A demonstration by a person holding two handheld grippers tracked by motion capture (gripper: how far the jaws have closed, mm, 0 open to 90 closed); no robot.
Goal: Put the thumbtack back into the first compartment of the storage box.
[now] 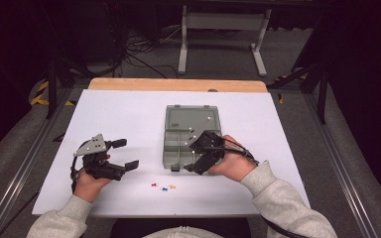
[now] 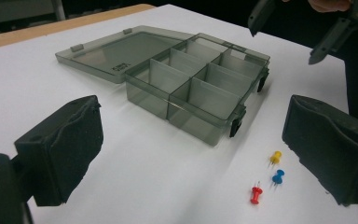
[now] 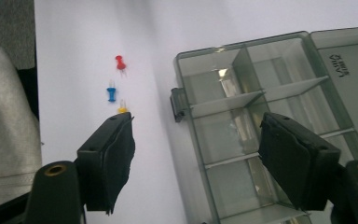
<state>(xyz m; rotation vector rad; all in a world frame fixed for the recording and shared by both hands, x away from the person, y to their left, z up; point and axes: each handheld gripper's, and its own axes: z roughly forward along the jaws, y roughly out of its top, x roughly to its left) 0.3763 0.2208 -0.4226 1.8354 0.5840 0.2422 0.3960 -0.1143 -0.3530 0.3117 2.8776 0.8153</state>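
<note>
Beside the open smoky-grey plastic compartment box [image 1: 192, 134] lie red [image 1: 154, 185], blue [image 1: 164, 189] and yellow pushpins [image 1: 172, 187]; left gripper [image 1: 124, 153] and right gripper [image 1: 191, 157] both hang spread, empty.

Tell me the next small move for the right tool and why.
Probably swing the right tool off the box toward the yellow pushpin and lower it there. Its jaws stand open and empty over the open, empty compartments, while the yellow pin lies loose on the white tabletop beside the blue pushpin and red pushpin, and appears nearest to that tool.
</note>
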